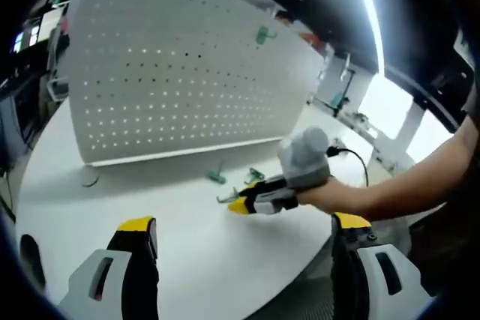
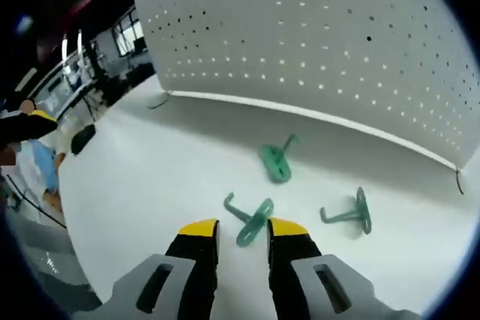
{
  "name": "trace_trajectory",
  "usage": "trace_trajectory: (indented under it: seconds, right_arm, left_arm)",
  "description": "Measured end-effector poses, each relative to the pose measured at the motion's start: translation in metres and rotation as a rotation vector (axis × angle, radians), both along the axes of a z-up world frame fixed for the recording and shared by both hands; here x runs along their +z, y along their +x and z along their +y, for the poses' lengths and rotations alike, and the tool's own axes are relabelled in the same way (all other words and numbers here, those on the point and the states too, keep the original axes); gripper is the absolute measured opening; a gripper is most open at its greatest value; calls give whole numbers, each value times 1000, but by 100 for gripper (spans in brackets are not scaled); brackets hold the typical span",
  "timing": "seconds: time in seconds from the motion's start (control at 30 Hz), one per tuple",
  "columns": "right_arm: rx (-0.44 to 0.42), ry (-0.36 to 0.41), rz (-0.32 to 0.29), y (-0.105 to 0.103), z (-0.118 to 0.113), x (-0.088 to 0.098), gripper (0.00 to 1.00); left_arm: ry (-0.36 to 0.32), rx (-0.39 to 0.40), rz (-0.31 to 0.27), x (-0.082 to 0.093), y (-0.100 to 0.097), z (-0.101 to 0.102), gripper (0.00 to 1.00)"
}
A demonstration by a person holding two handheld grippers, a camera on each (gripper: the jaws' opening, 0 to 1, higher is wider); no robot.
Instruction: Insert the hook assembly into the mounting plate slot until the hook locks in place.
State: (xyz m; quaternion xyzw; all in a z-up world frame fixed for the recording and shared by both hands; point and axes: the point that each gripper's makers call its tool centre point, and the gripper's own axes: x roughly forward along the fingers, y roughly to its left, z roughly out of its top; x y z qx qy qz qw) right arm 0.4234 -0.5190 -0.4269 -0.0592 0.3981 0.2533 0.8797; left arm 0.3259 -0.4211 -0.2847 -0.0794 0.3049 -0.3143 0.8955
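So, no readable writing anywhere I can spot. The right gripper (image 2: 242, 231) is down low over the white table (image 2: 150, 185), its yellow-tipped jaws narrowed around the plate end of a green hook (image 2: 251, 222); whether they're actually pinching it, I can't tell. Two more green hooks lie loose nearby, one (image 2: 276, 161) toward the pegboard (image 2: 315, 43), one (image 2: 351, 213) off to the side. In the left gripper view, a person's bare forearm (image 1: 390, 189) reaches in, hand wrapped on that gripper. The left gripper (image 1: 244, 228) hangs back with jaws wide apart, holding nothing. A fourth hook (image 1: 262, 34) is mounted high on the board. Plenty of bare tabletop before the curved near edge.
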Motion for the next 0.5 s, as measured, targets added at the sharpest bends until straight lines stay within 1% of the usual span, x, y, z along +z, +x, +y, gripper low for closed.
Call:
trace_trajectory:
  seconds: [0.2, 0.27, 0.37, 0.5]
  right_arm:
    - [10, -41, -19, 4, -10, 2, 6]
    - [16, -53, -30, 5, -12, 3, 4]
    - [13, -54, -27, 5, -14, 2, 2]
    - [11, -63, -34, 4, -17, 2, 1]
  left_arm:
    - [-3, 0, 3, -1, 0, -1, 98]
    - [-3, -1, 5, -1, 0, -1, 98]
    - [-3, -3, 3, -1, 0, -2, 98]
    - [-5, -5, 2, -1, 1, -2, 98]
